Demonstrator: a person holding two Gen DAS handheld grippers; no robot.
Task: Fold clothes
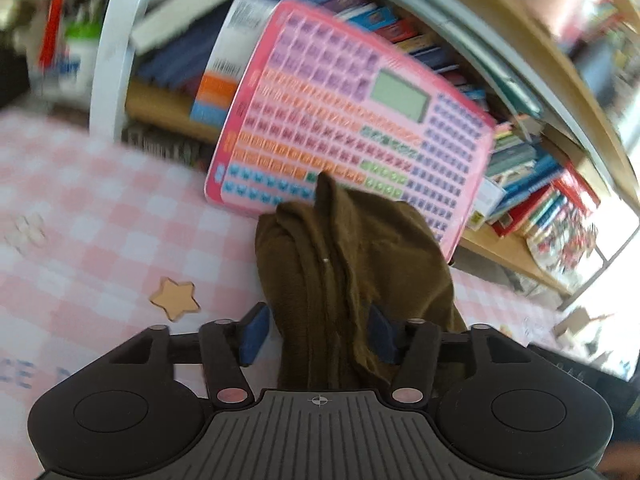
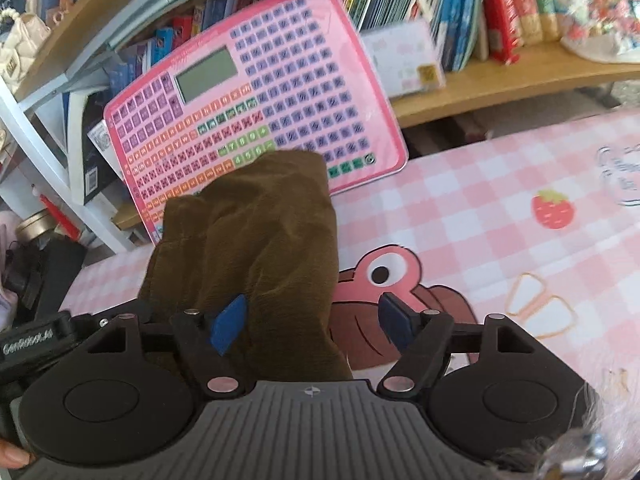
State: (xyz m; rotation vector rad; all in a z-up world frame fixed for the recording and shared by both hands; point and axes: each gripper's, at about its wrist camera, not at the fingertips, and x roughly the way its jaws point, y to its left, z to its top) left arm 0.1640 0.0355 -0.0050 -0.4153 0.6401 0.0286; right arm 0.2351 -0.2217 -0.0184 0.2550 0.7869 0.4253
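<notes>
Left gripper [image 1: 316,334] with fingers spread, bunched brown garment [image 1: 344,264] between them, lifted above the pink checked table cover [image 1: 100,220], right gripper [image 2: 312,322] also spread, same cloth against its left pad only, pink button toy board [image 2: 260,108] behind, leaning on bookshelf [image 2: 500,80].

Olive-brown garment [image 2: 256,240] bunched, creased, heaped on pink checked cloth.

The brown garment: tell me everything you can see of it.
The brown garment is olive-brown, soft knit-looking cloth, bunched into thick folds, seams running along it. It lies between the left gripper fingers, which are spread, on the pink checked tablecloth. Its far end overlaps the pink keyboard toy. The right gripper, open, hovers over its edge.
</notes>
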